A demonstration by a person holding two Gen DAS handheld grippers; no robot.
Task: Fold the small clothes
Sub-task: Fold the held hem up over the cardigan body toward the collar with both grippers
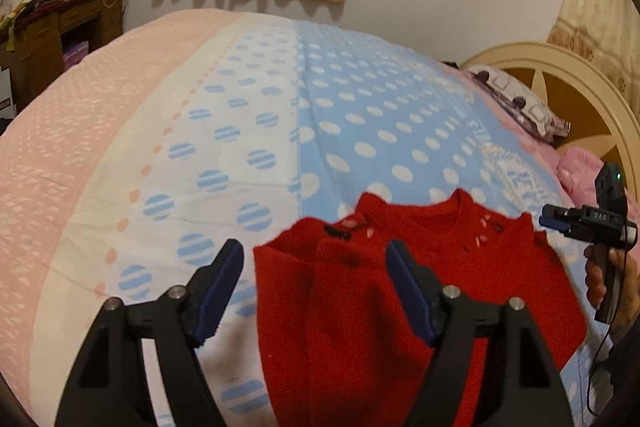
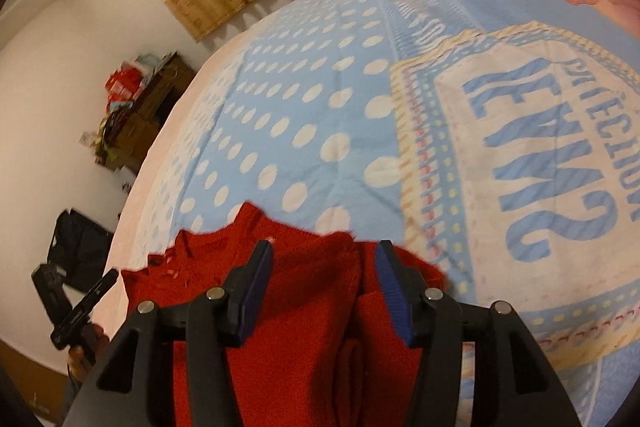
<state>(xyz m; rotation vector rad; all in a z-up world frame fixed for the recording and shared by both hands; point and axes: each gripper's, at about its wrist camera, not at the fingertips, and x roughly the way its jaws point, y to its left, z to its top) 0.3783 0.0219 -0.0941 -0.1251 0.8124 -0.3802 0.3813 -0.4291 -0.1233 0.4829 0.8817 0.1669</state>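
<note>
Red knit sweater (image 1: 400, 287) lies flat on the bed (image 1: 248, 115), near edge, neckline toward the far side, both sleeves folded inward over the body. My left tool (image 1: 316, 291) hangs spread over its left sleeve fold, gripping nothing. My right tool (image 2: 324, 291) is spread above the right fold, empty.

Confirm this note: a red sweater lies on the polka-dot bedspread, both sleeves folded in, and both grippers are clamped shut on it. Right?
Not quite. The red sweater does lie on the bedspread with sleeves folded in, but the left gripper and right gripper are open, gripping nothing, as each wrist view shows.
</note>
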